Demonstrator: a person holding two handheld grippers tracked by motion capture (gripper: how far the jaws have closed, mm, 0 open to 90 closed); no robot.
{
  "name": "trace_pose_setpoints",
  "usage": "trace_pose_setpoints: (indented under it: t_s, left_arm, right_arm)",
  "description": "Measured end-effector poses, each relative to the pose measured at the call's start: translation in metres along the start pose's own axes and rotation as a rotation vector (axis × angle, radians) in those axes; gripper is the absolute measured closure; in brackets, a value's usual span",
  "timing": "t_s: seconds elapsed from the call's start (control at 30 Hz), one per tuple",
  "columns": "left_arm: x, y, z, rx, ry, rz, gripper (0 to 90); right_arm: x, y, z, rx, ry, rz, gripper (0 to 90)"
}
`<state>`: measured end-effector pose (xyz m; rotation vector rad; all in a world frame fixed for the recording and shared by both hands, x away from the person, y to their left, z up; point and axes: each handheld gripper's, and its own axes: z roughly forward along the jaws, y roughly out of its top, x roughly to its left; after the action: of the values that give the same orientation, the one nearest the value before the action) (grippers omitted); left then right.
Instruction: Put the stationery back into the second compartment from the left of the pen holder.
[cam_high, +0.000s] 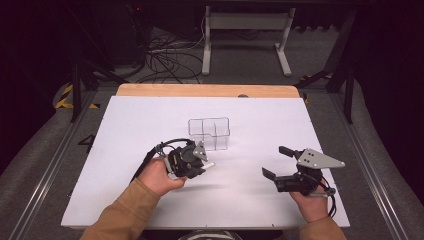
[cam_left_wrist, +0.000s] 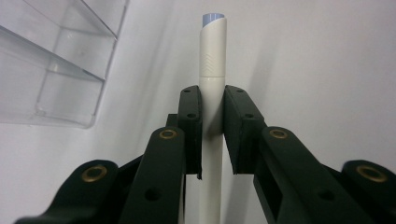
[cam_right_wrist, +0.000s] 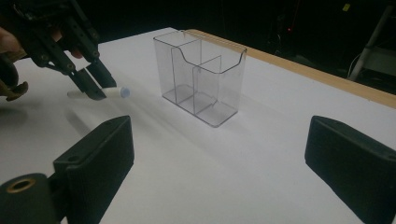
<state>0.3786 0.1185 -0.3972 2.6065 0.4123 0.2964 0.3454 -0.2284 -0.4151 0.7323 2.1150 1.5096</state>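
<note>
The left tongs (cam_high: 204, 165) are clamped on a white pen (cam_left_wrist: 212, 93), gripping it about mid-barrel with the blue-tipped end sticking out past the jaws. The pen lies low over the bench (cam_high: 130, 125), just in front of the clear organizer (cam_high: 209, 133) and to its left as seen from the person's side. Judging by this, the step in hand is carrying the pen to the organizer and dropping it into a compartment. To do it well, the pen likely needs lifting clear of the organizer's rim, tipping toward upright, and lining up over one compartment before release; letting go while it is still level would probably leave it lying across the dividers.

The left hand (cam_high: 157, 175) is curled round the tool body, with the tongs pointing right and slightly toward the organizer. The right tongs (cam_high: 279, 161) hang wide open and hold nothing, well to the right of the organizer, aimed back toward it.
</note>
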Motion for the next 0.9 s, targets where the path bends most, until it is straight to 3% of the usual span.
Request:
trace_pose_setpoints:
  t_s: [0.27, 0.53, 0.73, 0.9]
  left_arm:
    - [0.006, -0.003, -0.019, -0.179, 0.023, -0.04, 78.3]
    - [0.015, -0.009, -0.035, -0.371, 0.024, -0.115, 78.2]
    - [0.02, -0.01, -0.038, -0.476, 0.014, -0.15, 78.2]
    - [0.024, -0.009, -0.039, -0.542, 0.047, -0.17, 78.2]
  right_arm:
    - [0.0, -0.001, 0.001, 0.003, -0.001, -0.003, 8.9]
    - [0.0, -0.002, 0.003, 0.005, -0.001, -0.003, 8.9]
    - [0.0, -0.003, 0.004, 0.007, 0.003, 0.002, 8.9]
    - [0.001, -0.004, 0.004, 0.011, 0.002, 0.001, 8.9]
